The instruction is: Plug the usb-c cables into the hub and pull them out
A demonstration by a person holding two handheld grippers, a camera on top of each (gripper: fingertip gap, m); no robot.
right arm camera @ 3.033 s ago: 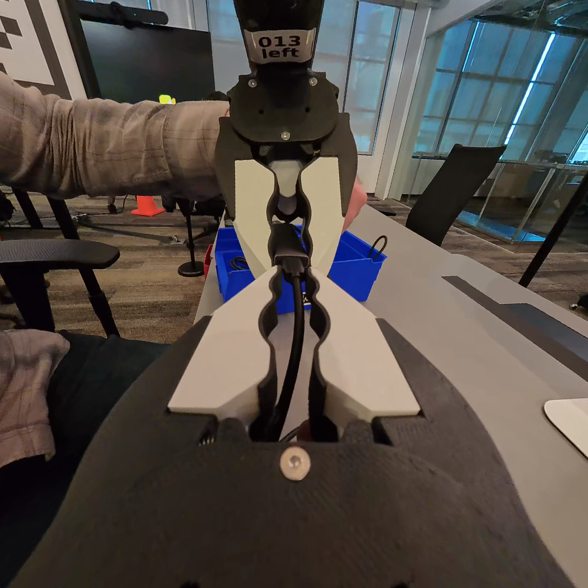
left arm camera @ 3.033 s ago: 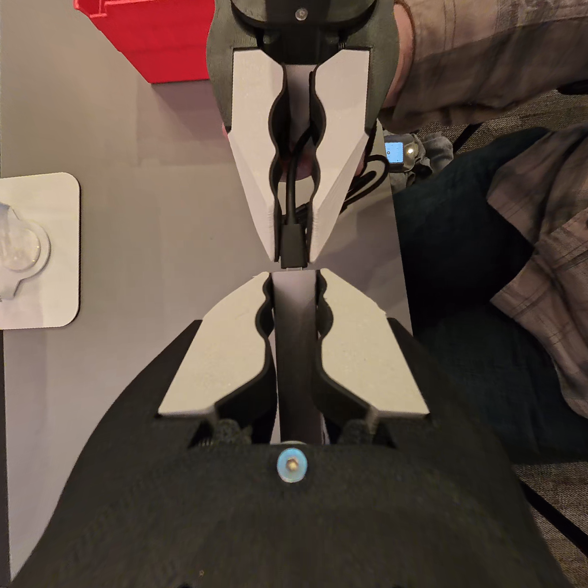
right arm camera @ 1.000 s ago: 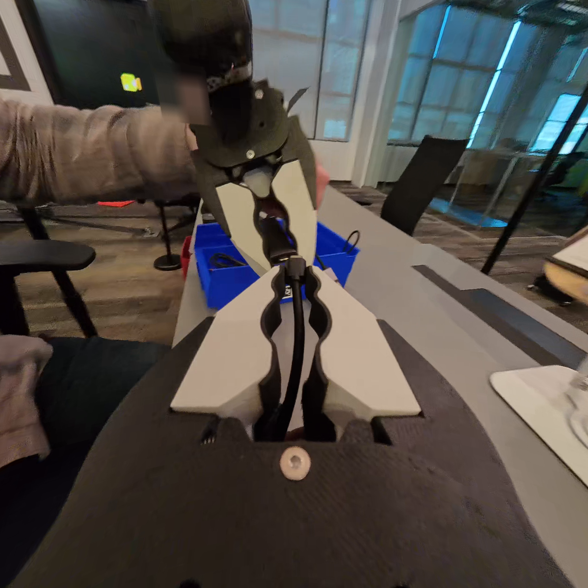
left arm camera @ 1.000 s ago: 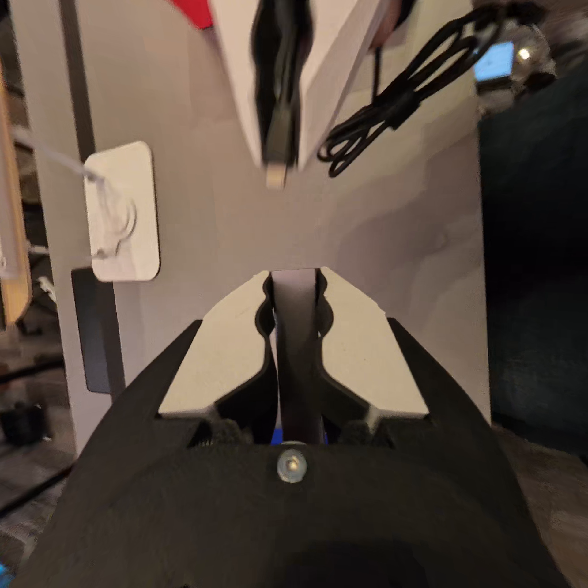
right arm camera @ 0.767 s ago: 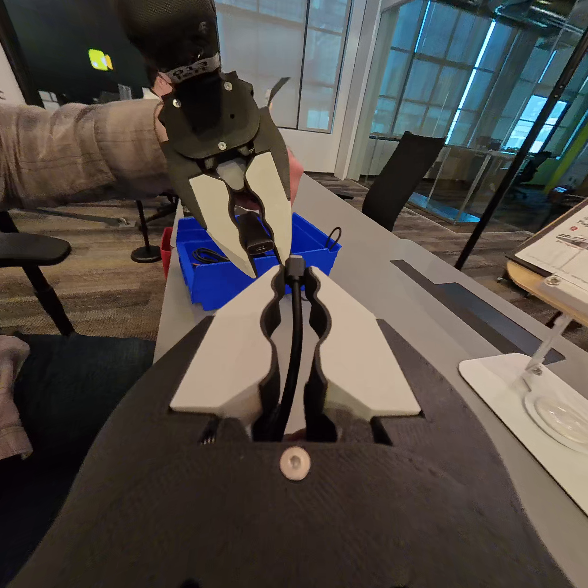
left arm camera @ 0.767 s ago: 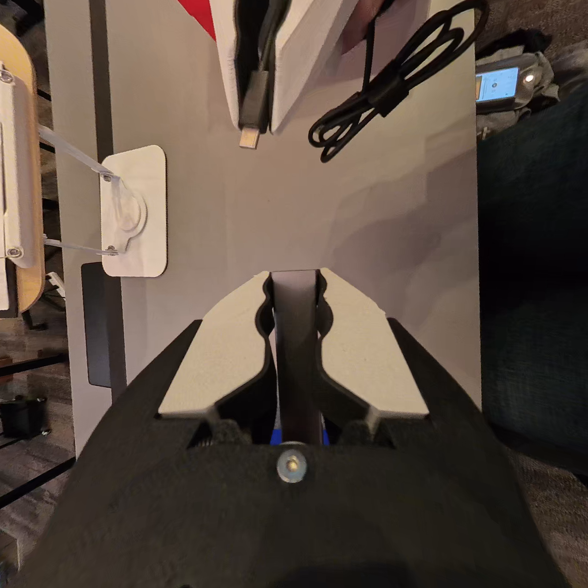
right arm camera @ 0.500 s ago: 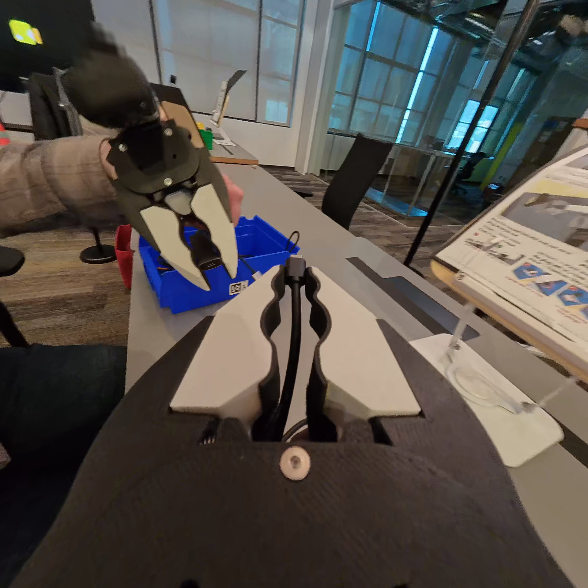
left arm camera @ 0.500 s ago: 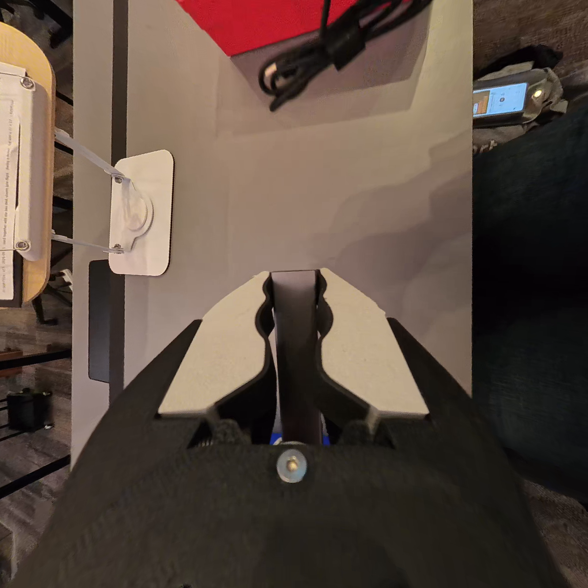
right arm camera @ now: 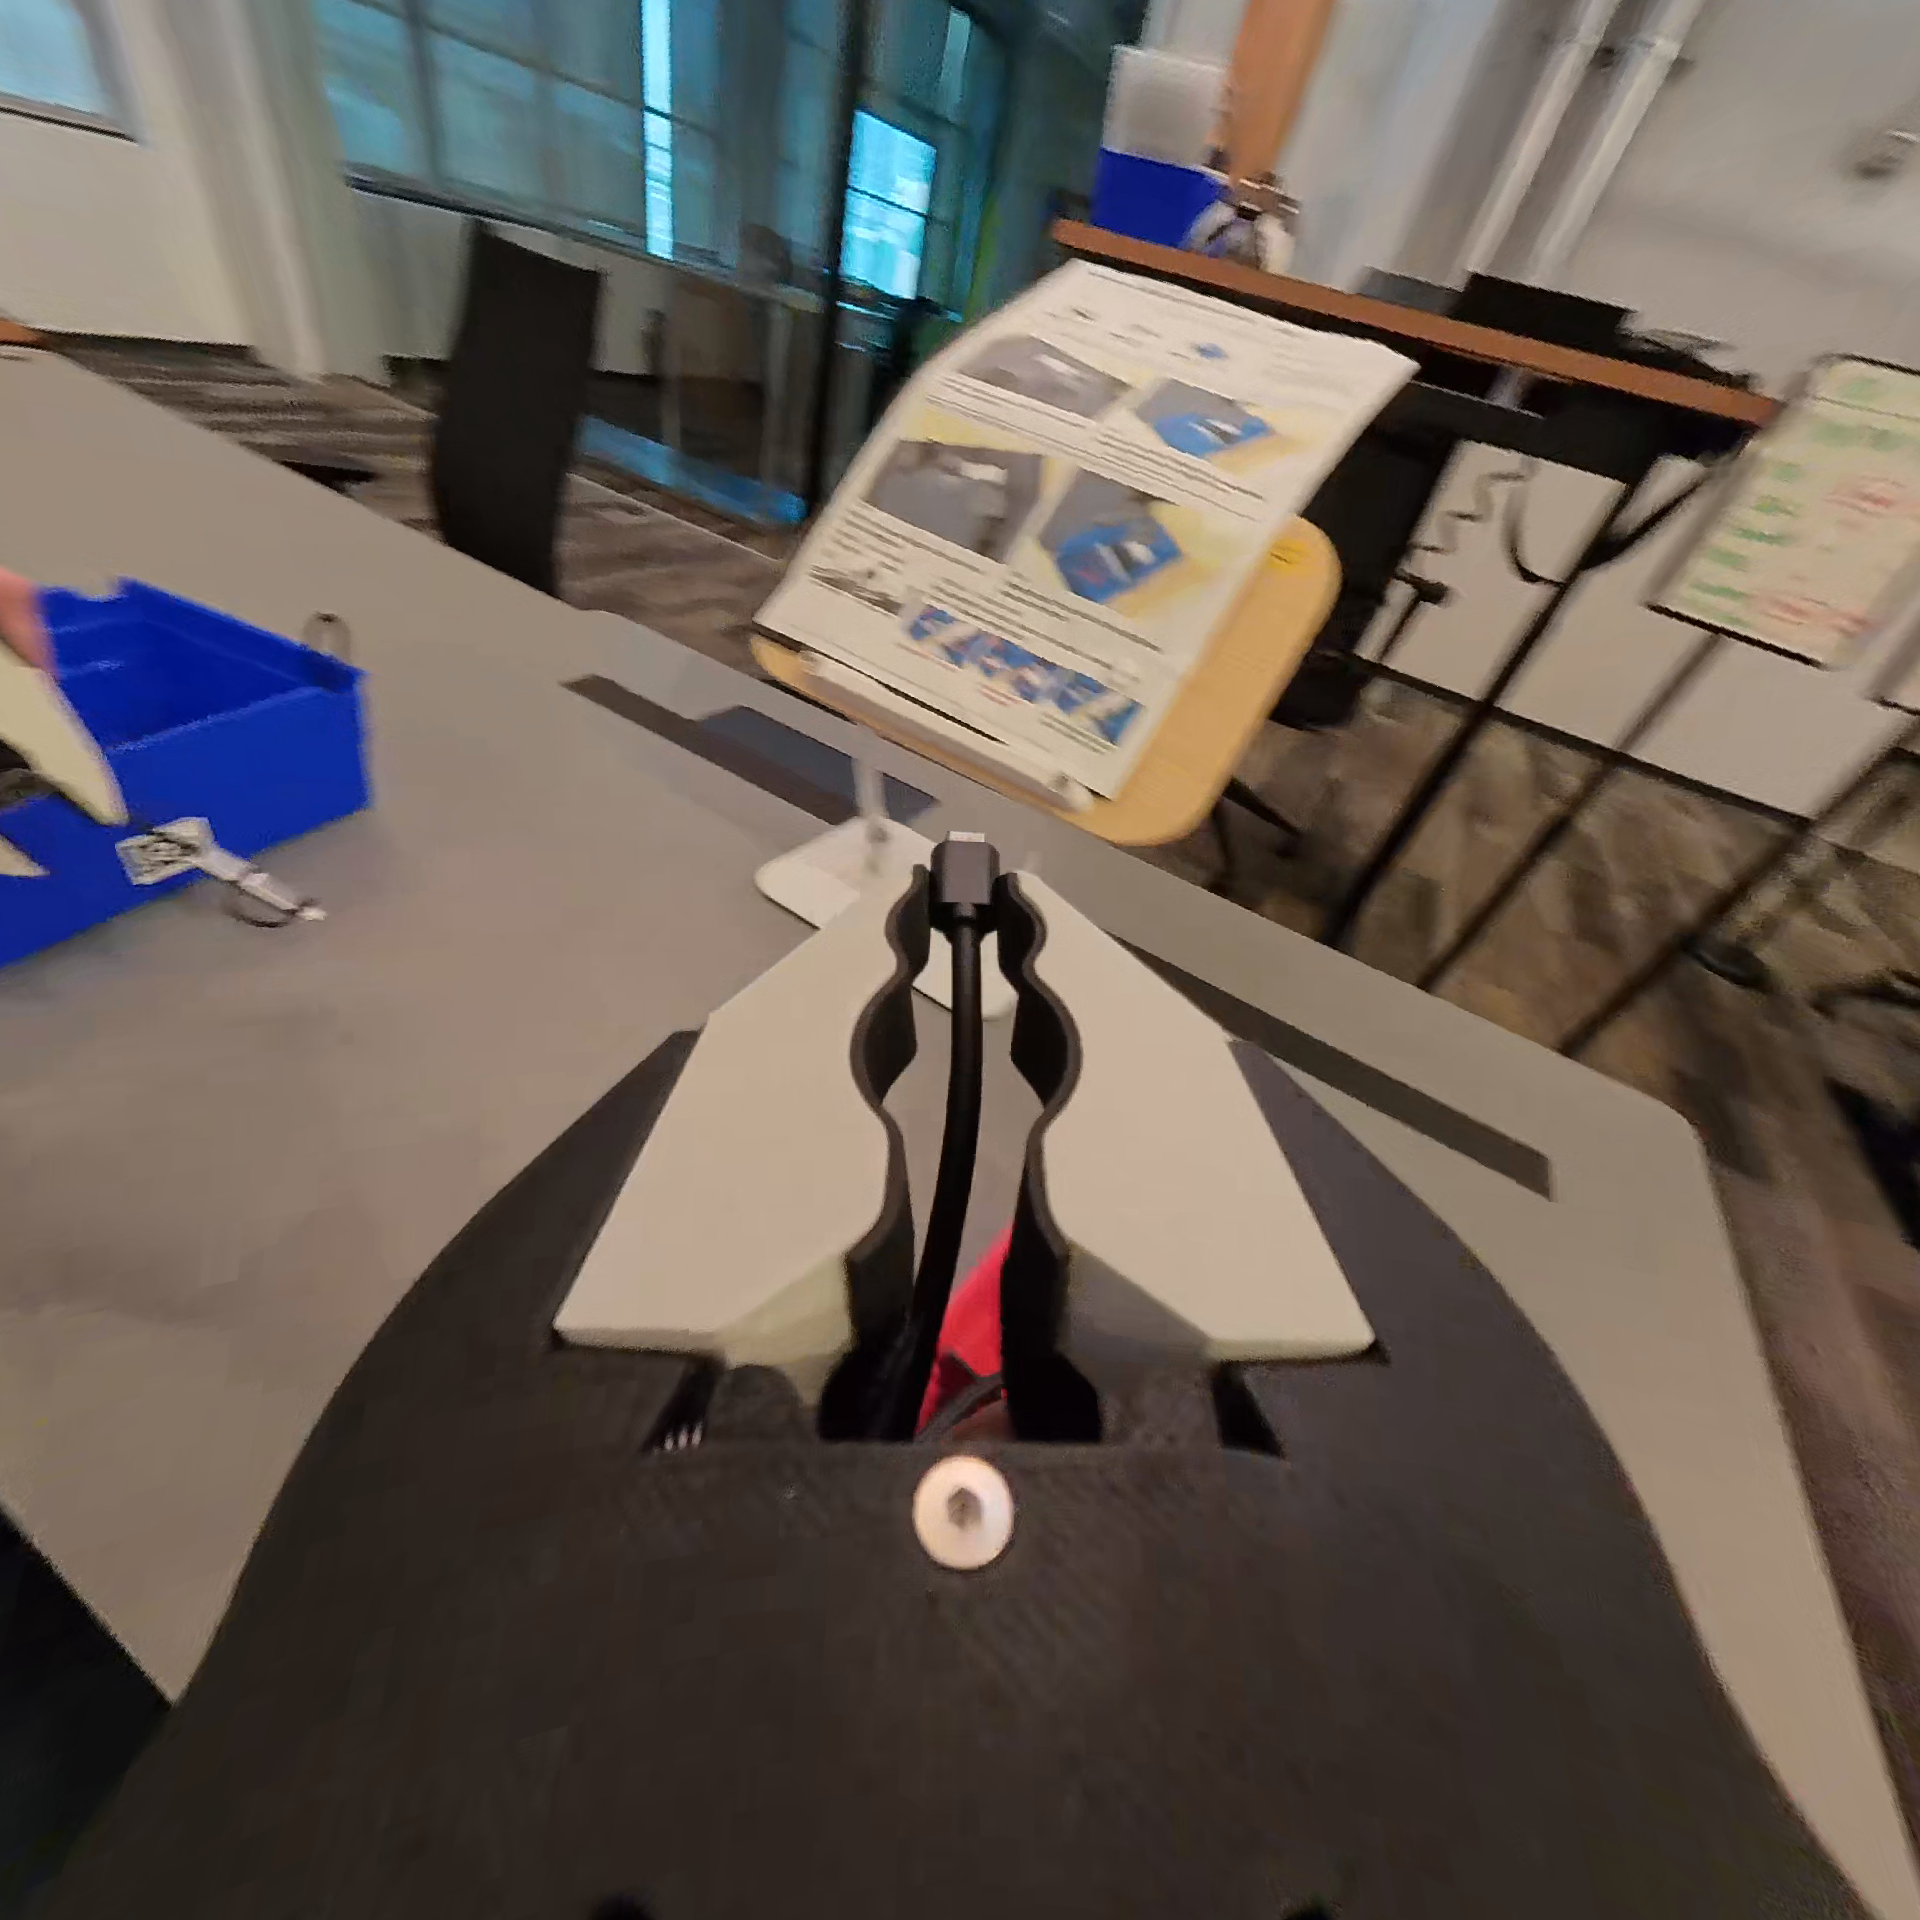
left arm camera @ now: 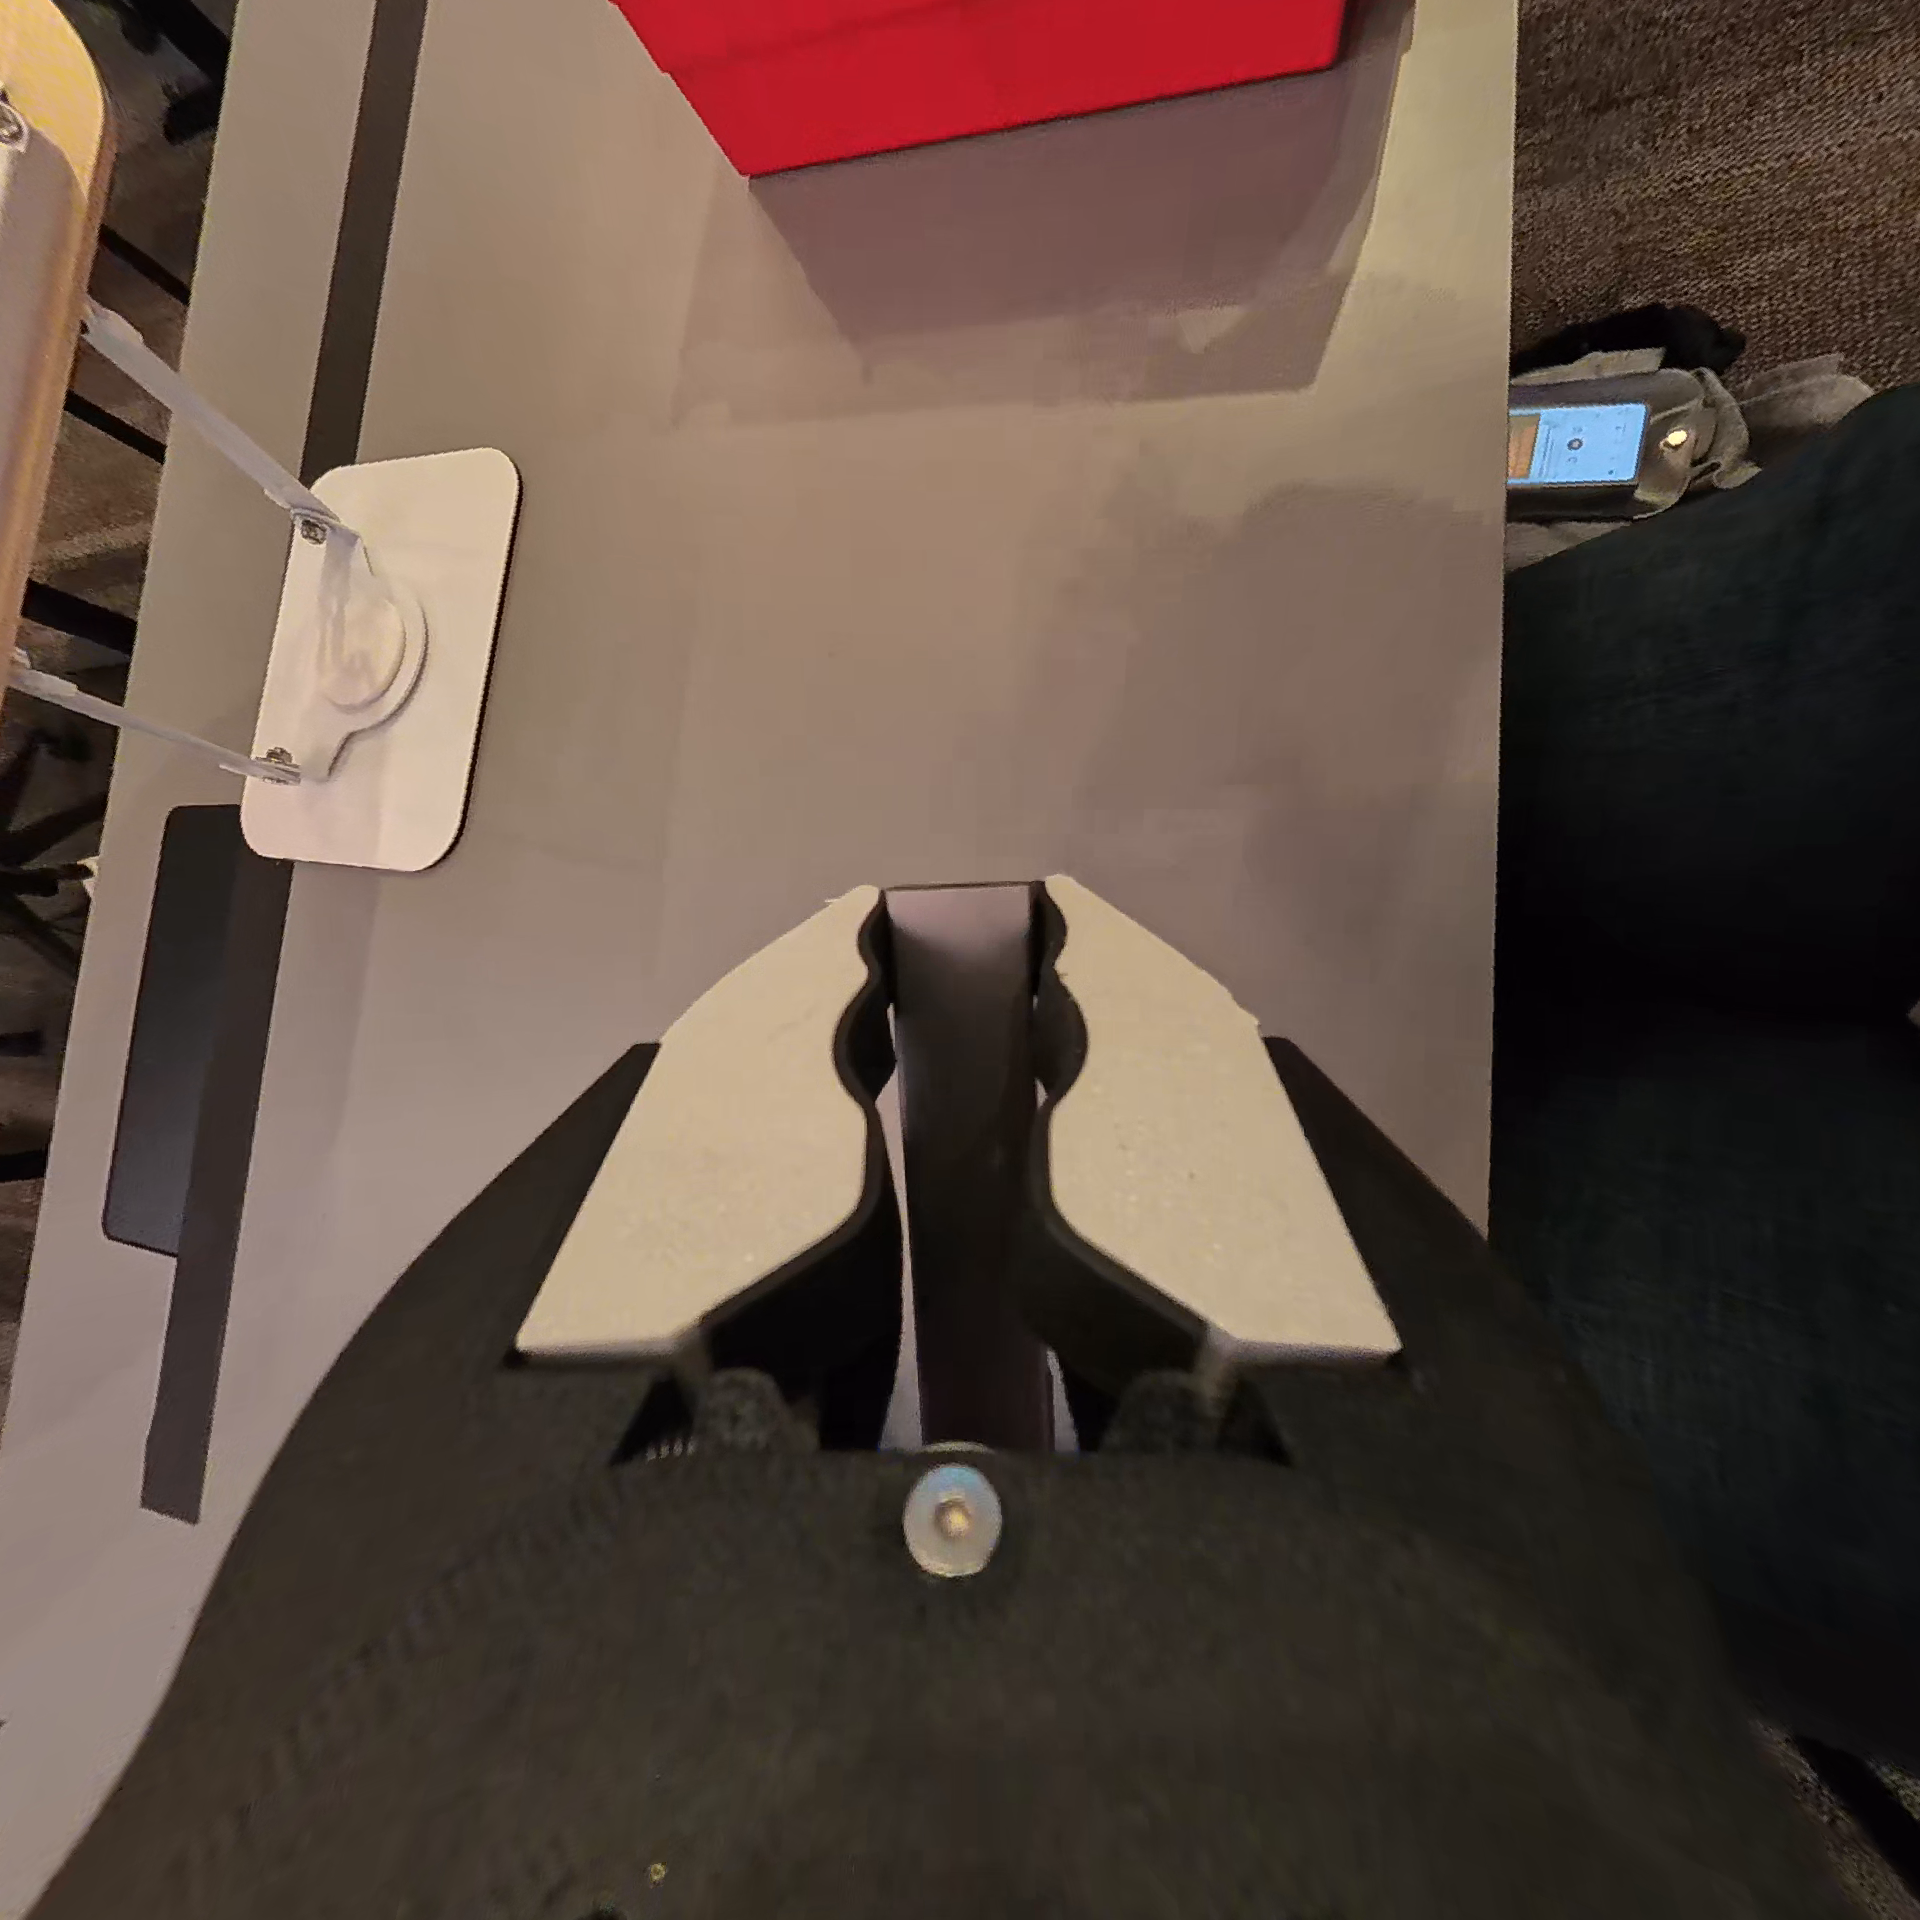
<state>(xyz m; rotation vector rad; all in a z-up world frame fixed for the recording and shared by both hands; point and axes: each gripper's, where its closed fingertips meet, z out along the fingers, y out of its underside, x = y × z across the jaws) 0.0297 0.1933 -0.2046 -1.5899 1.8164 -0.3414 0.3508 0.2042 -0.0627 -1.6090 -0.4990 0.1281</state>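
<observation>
The hub (left arm camera: 961, 1091), a dark flat bar, is squeezed tight between the jaws of the left gripper (left arm camera: 961, 904) and is held over the grey table (left arm camera: 935, 644). The black usb-c cable (right arm camera: 961, 1039) is pinched by the right gripper (right arm camera: 964, 883), with its plug (right arm camera: 964, 868) poking out past the tips. The plug and hub are apart now, so this looks like the pull-out part. For the next plug-in, the plug is best lined up straight with the port and pushed in slowly, not at a slant.

A red bin (left arm camera: 997, 73) sits ahead of the hub, a white stand base (left arm camera: 384, 665) is off to one side, and a blue bin (right arm camera: 197, 727) is across the table. Bare table is seen in the middle, so room for moving is found there. The table edge is close on the other side.
</observation>
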